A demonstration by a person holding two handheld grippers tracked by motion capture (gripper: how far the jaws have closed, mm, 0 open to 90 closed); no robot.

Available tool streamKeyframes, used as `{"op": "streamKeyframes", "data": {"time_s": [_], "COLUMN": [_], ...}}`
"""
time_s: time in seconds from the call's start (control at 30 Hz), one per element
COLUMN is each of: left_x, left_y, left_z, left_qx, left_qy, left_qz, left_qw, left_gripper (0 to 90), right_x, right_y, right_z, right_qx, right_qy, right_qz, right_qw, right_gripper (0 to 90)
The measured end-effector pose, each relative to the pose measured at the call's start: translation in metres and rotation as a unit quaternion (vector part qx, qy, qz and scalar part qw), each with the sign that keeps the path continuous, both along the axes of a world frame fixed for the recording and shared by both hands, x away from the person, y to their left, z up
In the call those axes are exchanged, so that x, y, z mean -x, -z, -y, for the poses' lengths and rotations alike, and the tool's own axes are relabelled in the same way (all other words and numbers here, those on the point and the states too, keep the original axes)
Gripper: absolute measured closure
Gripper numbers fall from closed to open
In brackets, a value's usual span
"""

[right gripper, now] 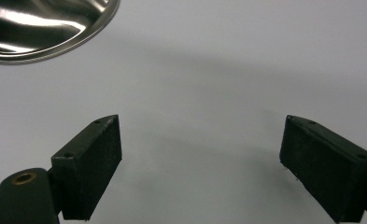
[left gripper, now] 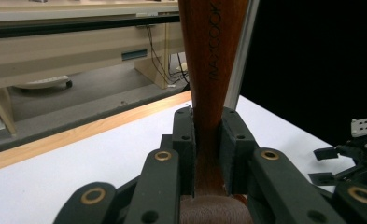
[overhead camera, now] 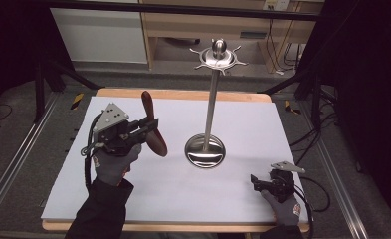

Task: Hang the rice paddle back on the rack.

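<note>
wooden spoon (overhead camera: pixel 152 130) | reddish-brown, lettered handle | tilted near upright | raised above table's left part

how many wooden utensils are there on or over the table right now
1. The wooden utensil is clamped at its narrow neck in the left gripper, held above the white table, left of the metal stand. The right gripper holds nothing.

wooden utensil (overhead camera: pixel 153 130): reddish-brown wood, smooth, slightly glossy; lettering is seen stamped on the handle (left gripper: pixel 212 56)
stand (overhead camera: pixel 211 107): polished metal, mirror-bright base and pole
table cover (overhead camera: pixel 243 124): white, matt, smooth sheet
table edge (overhead camera: pixel 183 94): light wood, matt
left gripper (left gripper: pixel 204 154): matt black plastic, brass-coloured rivets
right gripper (right gripper: pixel 200 168): matt black pads, fine-textured
gloves (overhead camera: pixel 114 167): grey knit cloth
</note>
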State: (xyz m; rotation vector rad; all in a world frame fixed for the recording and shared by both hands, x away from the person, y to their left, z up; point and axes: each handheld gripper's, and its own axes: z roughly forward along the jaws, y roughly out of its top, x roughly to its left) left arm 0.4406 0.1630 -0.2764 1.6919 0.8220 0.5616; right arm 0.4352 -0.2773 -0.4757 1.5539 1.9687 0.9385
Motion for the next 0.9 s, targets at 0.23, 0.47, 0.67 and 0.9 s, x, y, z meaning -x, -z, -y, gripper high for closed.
{"op": "streamKeyframes", "data": {"time_s": [0.23, 0.47, 0.67, 0.9], "left_x": [0.0, -0.004, -0.007, -0.008], "left_y": [-0.007, -0.014, -0.022, -0.03], "left_z": [0.007, 0.015, 0.027, 0.031], "left_qx": [0.0, -0.005, -0.012, -0.013], "left_qy": [0.005, 0.015, 0.021, 0.023], "left_qz": [0.004, 0.005, 0.009, 0.015], "left_qw": [1.0, 0.9999, 0.9997, 0.9995], "left_gripper": [77.4, 77.4, 77.4, 77.4], "right_x": [0.0, 0.0, -0.001, -0.001], "right_y": [0.0, 0.0, 0.0, 0.0], "right_z": [0.001, 0.0, 0.001, 0.001], "right_qx": [0.0, 0.0, 0.002, 0.003], "right_qy": [-0.001, -0.001, -0.004, -0.006], "right_qz": [0.002, 0.0, 0.002, 0.003], "right_qw": [1.0, 1.0, 1.0, 1.0], "right_gripper": [13.1, 13.1, 13.1, 13.1]}}
